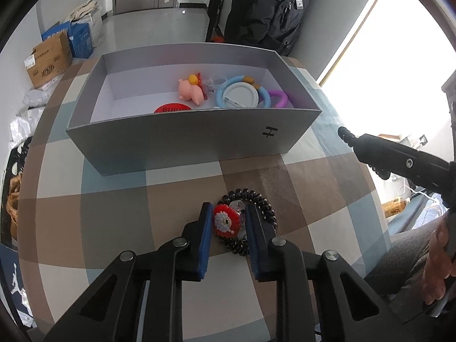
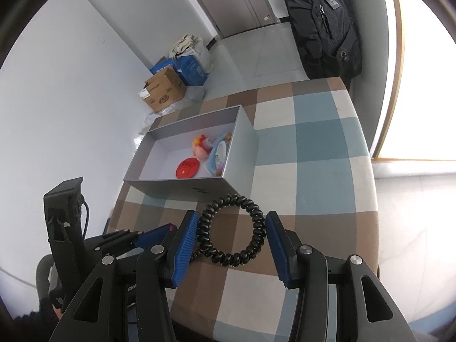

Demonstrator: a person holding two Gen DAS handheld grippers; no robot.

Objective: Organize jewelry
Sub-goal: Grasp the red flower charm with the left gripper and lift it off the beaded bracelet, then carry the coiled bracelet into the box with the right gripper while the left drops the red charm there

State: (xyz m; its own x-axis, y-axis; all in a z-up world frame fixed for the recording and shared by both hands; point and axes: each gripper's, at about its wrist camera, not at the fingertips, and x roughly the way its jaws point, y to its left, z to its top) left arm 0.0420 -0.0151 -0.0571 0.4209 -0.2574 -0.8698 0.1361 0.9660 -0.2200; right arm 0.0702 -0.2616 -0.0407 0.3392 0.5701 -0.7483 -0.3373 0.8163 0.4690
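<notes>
A grey open box [image 1: 182, 139] sits on the checked tablecloth and holds a pink pig toy [image 1: 189, 89], a blue ring [image 1: 236, 92], a purple ring [image 1: 279, 97] and a red disc [image 1: 172, 109]. My left gripper [image 1: 229, 221] is shut on a red beaded brooch [image 1: 226, 221], just above a black spiral hair tie [image 1: 263, 208]. In the right wrist view my right gripper [image 2: 232, 235] is open around the black spiral hair tie [image 2: 232, 228], which lies flat on the cloth. The box [image 2: 239, 142] is beyond it.
Cardboard and blue boxes [image 1: 51, 57] stand on the floor at the far left. A black backpack [image 1: 273, 8] hangs behind the table. The right gripper's body [image 1: 399, 162] reaches in from the right. The table edge [image 2: 373, 199] drops off at the right.
</notes>
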